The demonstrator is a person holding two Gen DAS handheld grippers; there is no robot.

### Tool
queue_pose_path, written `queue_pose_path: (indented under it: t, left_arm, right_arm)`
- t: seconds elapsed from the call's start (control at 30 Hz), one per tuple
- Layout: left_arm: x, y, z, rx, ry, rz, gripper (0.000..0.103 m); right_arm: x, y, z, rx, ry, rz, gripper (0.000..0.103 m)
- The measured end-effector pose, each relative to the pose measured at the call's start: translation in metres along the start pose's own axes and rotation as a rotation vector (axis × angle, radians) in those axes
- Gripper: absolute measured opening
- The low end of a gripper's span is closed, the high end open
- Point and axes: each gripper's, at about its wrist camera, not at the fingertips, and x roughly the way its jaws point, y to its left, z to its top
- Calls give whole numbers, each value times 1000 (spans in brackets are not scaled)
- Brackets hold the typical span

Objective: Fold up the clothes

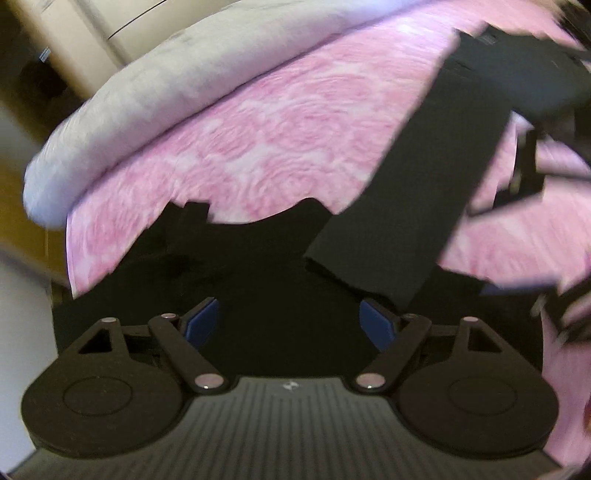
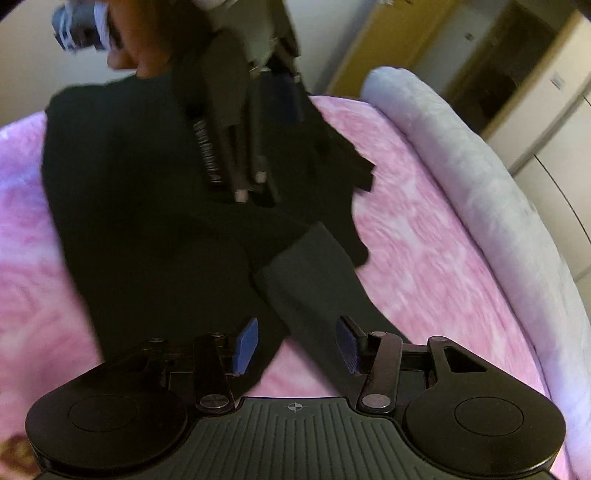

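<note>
Black garment (image 2: 147,192): a dark top lying spread on the bed, one long sleeve (image 1: 417,184) stretching across it.
Pink bedspread (image 1: 258,140): rose-patterned, lying under the garment; blurred.
Grey bolster (image 2: 461,177): running along the bed's far edge.
Left gripper (image 1: 288,325): hovering over the garment's body, blue pads (image 1: 201,323) released, gripping nothing.
Right gripper (image 2: 295,347): fingers parted, straddling the sleeve without pressing it.
Wardrobe (image 1: 92,33): pale, standing beyond the bed.
</note>
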Motion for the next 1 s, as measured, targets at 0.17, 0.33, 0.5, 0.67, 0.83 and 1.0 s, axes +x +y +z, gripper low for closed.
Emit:
queue_pose_path:
  t: [0.17,0.33,0.5,0.67,0.83,1.0]
  left_arm:
    - [9,20,-14,-195,22,26,81]
    - [10,24,-25,-252,42,48,81]
    - [3,12,-26,-211,26,29,81]
    - [-2,-14,-11,-174,-16,-33,81]
    - [3,-61,20,-160,-37,-115,81]
    - [3,-131,68,-81,-72,-180,81]
  right_arm:
    - [51,9,-2,-88,-33,30,50]
    - [79,6,-2,-122,-54,-2,49]
    - [80,-19,2,-55,-65,-4,8]
    - [31,-87,2,181,-170,-24,8]
    - [-29,-177,-23,452,-281,-116,8]
    - [-125,-269,-98,612,-367,-348,8]
